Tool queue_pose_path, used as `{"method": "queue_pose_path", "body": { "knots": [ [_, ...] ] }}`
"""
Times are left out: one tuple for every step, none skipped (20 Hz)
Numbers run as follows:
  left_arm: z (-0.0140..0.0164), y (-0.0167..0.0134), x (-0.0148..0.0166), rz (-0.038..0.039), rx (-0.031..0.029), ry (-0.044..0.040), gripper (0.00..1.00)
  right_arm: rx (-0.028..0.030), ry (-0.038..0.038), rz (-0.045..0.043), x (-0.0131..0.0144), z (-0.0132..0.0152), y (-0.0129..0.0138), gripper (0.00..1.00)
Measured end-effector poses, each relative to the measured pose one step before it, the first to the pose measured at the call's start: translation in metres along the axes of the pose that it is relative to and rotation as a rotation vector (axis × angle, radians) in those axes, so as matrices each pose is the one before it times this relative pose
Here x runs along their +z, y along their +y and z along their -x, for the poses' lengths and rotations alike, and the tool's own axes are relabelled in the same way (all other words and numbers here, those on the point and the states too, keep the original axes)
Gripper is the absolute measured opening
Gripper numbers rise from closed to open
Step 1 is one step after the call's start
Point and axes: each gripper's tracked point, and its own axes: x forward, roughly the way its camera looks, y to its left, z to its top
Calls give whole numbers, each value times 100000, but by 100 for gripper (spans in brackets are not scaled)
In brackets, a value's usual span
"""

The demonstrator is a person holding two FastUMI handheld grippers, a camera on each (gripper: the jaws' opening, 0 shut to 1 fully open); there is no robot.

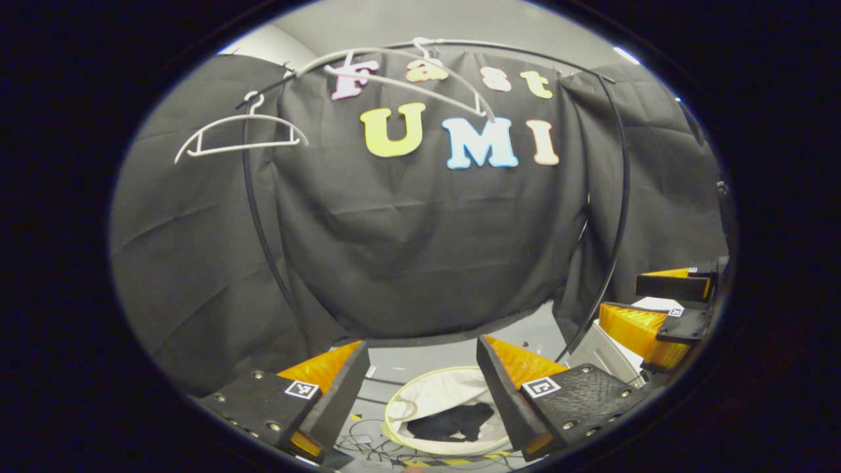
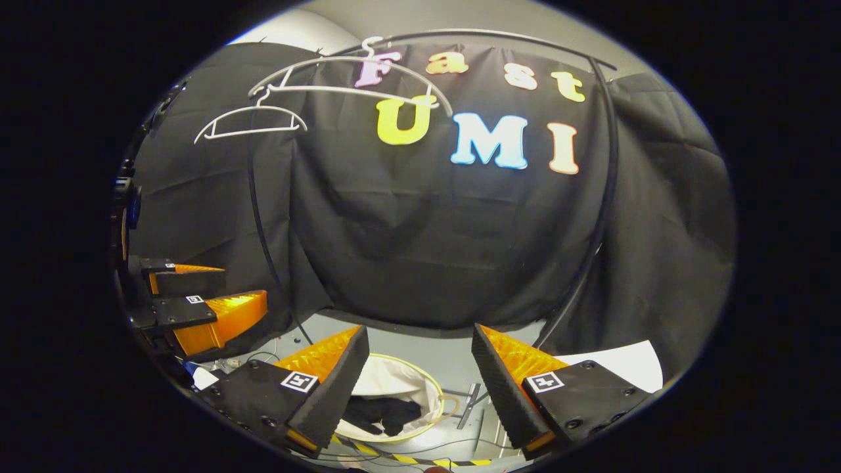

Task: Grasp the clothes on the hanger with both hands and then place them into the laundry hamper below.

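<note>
Down at the bottom of the left gripper view, the left claw (image 1: 422, 381) points forward and a bit down, with its two fingers spread wide and nothing between them. Each finger (image 1: 341, 394) carries a small square tag with a black-and-white pattern that cannot be read as words. Through the gap sits the laundry hamper (image 1: 430, 394), a round white bag with a pale rim, on the floor (image 1: 420, 358). Dark clothes (image 1: 453, 422) lie inside it at the bottom. Up high on the left, a white hanger (image 1: 240, 135) hangs bare on the black rail (image 1: 259, 223), and a second white hanger (image 1: 401, 72) hangs beside it, tilted. At the right edge of this view the right claw (image 1: 670, 309) sits near, also spread wide. From the right gripper view, that claw (image 2: 420, 374) holds the same kind of pose, fingers wide apart and holding nothing, with the same square tags on top. The hamper (image 2: 401, 381) shows between them with the dark clothes (image 2: 384, 414) in it. At the far left of this view is the left claw (image 2: 190, 299), spread too. A white sheet (image 2: 624, 364) lies on the floor at the right, and a yellow and black striped tape (image 2: 394, 458) runs along the bottom.
</note>
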Motion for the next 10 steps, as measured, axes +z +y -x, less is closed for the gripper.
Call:
{"method": "queue_pose_path", "body": {
  "knots": [
    [1101,-374,1175,554,58,-2117,96,-380,-2594,-440,870,1077,-629,99],
    [1051,-593,1348,237,55,-2215,96,-634,-2526,-444,828,940,-703,98],
    [903,-267,1293,-352,326,-2166,96,-309,-2247,-444,829,720,-745,97],
    [702,-402,1228,-529,386,-2126,96,-503,-2179,-271,657,1052,-552,98],
    [647,-419,1171,-275,421,-2136,96,-593,-1794,-329,706,876,-684,98],
    [149,-90,928,-204,87,-2242,96,-396,-1828,-476,609,751,-644,98],
    [289,-74,1075,-272,414,-1952,96,-648,-1716,-545,739,700,-663,98],
    [628,12,1124,-182,671,-1905,96,-597,-1874,-536,634,657,-627,98],
    [587,55,1142,91,460,-1937,96,-442,-2004,-325,785,665,-564,99],
    [1384,-107,935,281,308,-1692,96,-600,-1905,52,603,653,-559,97]
  ]
}}
